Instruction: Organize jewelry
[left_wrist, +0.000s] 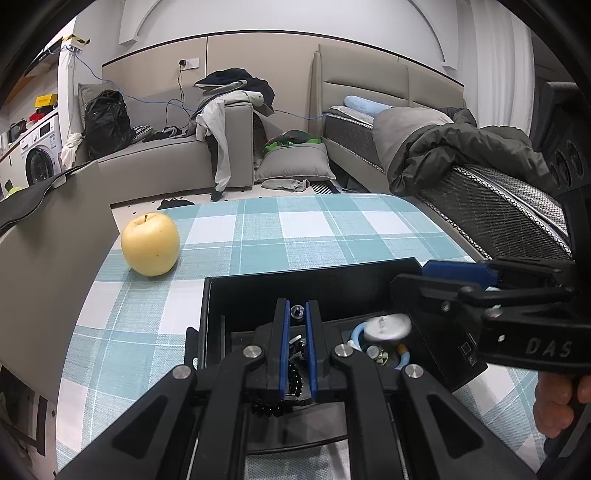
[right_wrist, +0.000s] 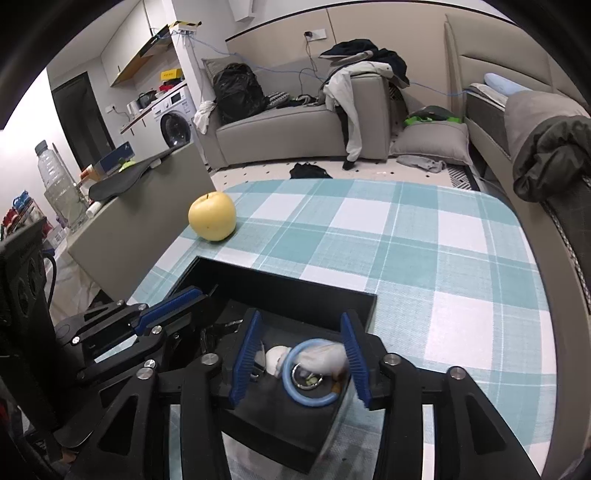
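Note:
A black jewelry box (left_wrist: 314, 280) sits on the checked tablecloth, open at the top. My left gripper (left_wrist: 297, 314) is nearly shut inside its left part, with a black bead bracelet (left_wrist: 293, 376) between the fingers and a clear bead (left_wrist: 297, 312) at the tips. My right gripper (right_wrist: 301, 343) is open over the box's right compartment (right_wrist: 280, 417), which holds a light blue ring (right_wrist: 314, 400), a white blurred piece (right_wrist: 325, 360) and a metal ring (right_wrist: 306, 378). The right gripper also shows in the left wrist view (left_wrist: 458, 273).
A yellow apple (left_wrist: 150, 244) stands on the tablecloth (left_wrist: 332, 229) to the far left of the box; it also shows in the right wrist view (right_wrist: 212, 217). A grey stool (right_wrist: 147, 206) is beside the table's left edge. A bed (left_wrist: 480, 184) runs along the right.

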